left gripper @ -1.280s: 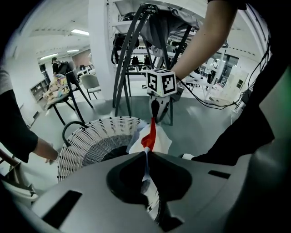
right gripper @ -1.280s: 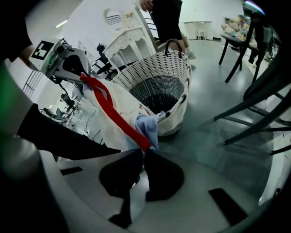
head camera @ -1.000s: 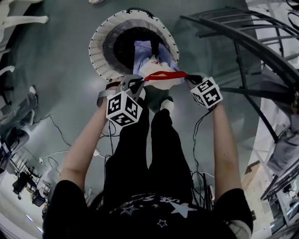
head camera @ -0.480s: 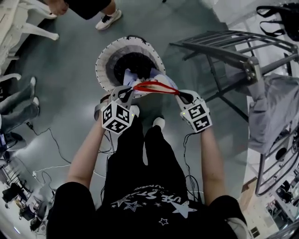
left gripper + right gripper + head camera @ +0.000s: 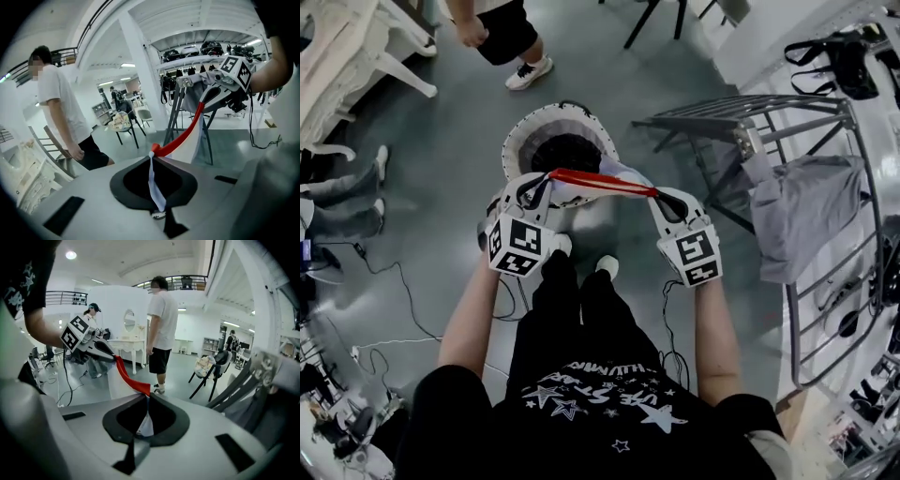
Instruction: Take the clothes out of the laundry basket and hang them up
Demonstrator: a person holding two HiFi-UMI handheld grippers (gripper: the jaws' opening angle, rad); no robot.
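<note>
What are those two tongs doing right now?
Left tongs: closed on the red-trimmed garment.
Right tongs: closed on the same garment's other end.

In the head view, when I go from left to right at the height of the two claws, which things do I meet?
From the left: left claw → garment with a red edge, stretched between both claws → right claw → grey cloth hanging at the right.

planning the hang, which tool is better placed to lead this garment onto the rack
Right, probably. The right tool and left tool are both shut on the garment, but the right one is nearer the drying rack.
</note>
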